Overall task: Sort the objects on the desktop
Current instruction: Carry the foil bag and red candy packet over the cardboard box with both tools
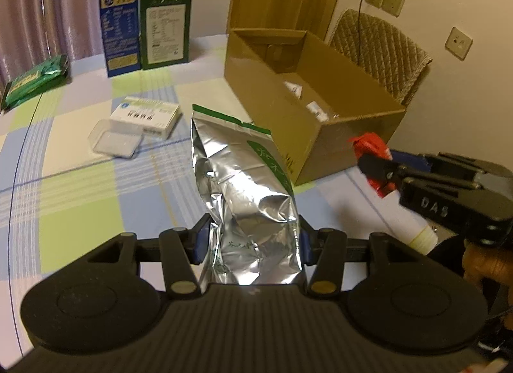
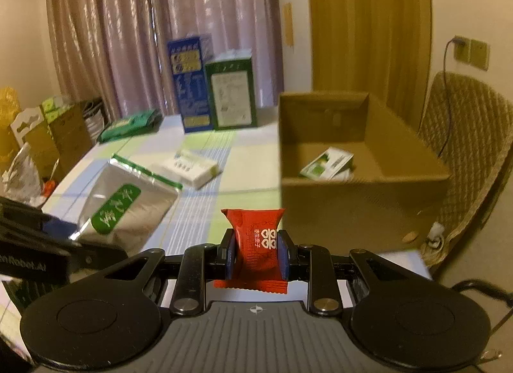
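My left gripper [image 1: 253, 243] is shut on a silver foil pouch [image 1: 243, 193] with a green top strip, held upright above the checked tablecloth. The same silver pouch [image 2: 128, 209] shows at the left of the right wrist view. My right gripper [image 2: 258, 252] is shut on a small red packet [image 2: 256, 244] with white print. That red packet [image 1: 372, 152] and the right gripper [image 1: 381, 169] appear at the right of the left wrist view, near the corner of the open cardboard box [image 1: 320, 148]. The cardboard box [image 2: 359, 203] holds a small white and green carton [image 2: 330, 163].
On the tablecloth lie a white medicine box [image 1: 146, 115], a clear plastic lid [image 1: 115, 140] and a green packet [image 1: 35, 81]. A blue carton [image 1: 120, 20] and a green carton [image 1: 165, 25] stand at the far edge. A quilted chair [image 1: 381, 52] stands behind the box.
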